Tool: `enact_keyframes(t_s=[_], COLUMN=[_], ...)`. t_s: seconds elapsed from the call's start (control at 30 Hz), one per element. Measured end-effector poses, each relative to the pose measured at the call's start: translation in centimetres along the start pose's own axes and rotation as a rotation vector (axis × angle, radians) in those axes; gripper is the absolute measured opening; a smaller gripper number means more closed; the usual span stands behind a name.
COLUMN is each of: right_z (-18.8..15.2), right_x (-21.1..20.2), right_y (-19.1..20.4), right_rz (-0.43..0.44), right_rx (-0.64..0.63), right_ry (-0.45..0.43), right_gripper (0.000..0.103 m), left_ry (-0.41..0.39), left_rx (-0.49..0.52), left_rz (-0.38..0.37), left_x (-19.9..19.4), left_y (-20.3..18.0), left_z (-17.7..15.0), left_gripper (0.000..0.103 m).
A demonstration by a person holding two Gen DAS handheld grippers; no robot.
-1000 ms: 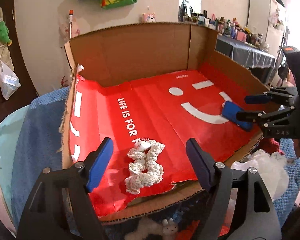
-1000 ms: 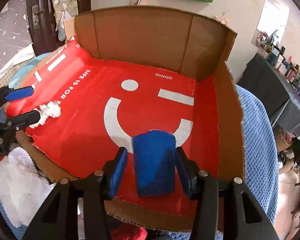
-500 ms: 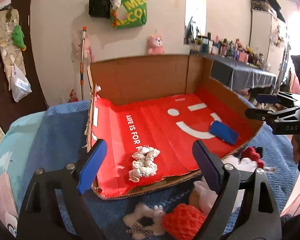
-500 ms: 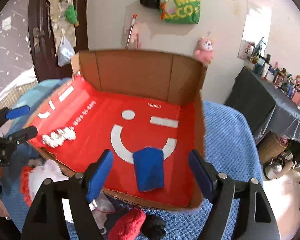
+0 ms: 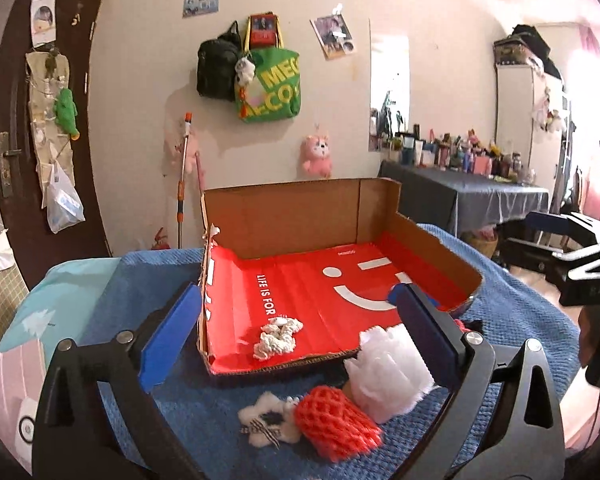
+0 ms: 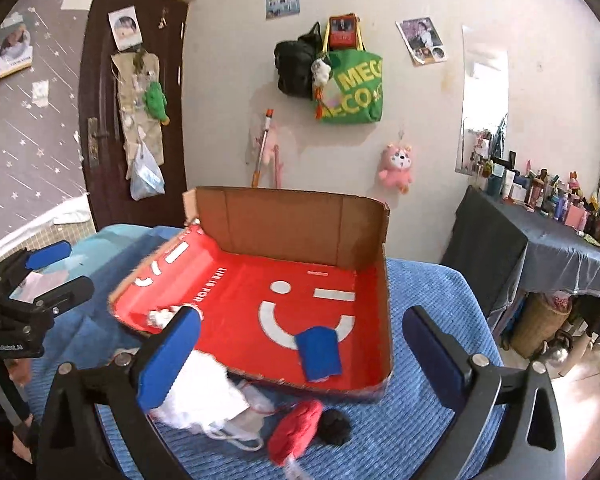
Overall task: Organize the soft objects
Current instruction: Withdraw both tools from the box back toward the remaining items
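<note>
A shallow corrugated cardboard box (image 6: 384,288), lined in glossy red with a white smiley, is seen on a blue knitted blanket (image 6: 428,412). Inside lie a knobbly white crocheted toy (image 5: 278,338) near the front left and a flat blue pouch (image 6: 318,354) at the front right. Outside, along the front edge, a fluffy white bundle (image 5: 384,372), a red netted ball (image 5: 336,428) and a small white flower-shaped plush (image 5: 266,424) are shown. Left gripper (image 5: 300,336) and right gripper (image 6: 300,356) are both opening, fingers wide apart, nothing between them.
</note>
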State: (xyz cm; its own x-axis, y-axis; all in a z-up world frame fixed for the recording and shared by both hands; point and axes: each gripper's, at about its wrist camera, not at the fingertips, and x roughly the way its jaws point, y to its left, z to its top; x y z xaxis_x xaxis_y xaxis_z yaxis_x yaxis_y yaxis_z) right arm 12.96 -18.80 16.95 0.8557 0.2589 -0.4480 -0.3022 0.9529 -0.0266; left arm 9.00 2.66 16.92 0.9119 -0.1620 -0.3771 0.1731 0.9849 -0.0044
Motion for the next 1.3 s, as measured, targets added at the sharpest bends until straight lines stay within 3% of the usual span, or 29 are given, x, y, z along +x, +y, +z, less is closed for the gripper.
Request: enact_keyframes(t_s=[0.23,0.53,0.83,1.03,1.3], right_z=[-2.7,-6.8,-11.2,-14.1,-15.9], right_x=[-3.3,-5.2,-5.0,-3.6,-2.4], right_y=[1.9,3.1,3.5,3.5,3.0], right_rz=[-0.036,-0.070,-0.110,-0.107,-0.099], right_rx=[-0.014,0.019,0.052,0.090,0.124], right_ry=[-0.069,-0.090,-0.057,0.013,0.072], right_gripper=[0.103,0.103,0.103,0.103,0.103], left_ry=[-0.044,-0.026,0.049,0.100,0.161], left_rx=[-0.020,-0.034,-0.053,-0.061,-0.074], left_rz=[0.007,0.022,0.022,0.017,0.020], left_x=[-2.8,-4.2,-3.7,-3.1,-1.9], left_y=[-0.8,-2.0,-2.6,-3.0,-3.1], left_z=[-2.0,-5.6,-9.4,-11.4,-12.9], left_gripper=[0.101,0.101,0.101,0.101,0.101])
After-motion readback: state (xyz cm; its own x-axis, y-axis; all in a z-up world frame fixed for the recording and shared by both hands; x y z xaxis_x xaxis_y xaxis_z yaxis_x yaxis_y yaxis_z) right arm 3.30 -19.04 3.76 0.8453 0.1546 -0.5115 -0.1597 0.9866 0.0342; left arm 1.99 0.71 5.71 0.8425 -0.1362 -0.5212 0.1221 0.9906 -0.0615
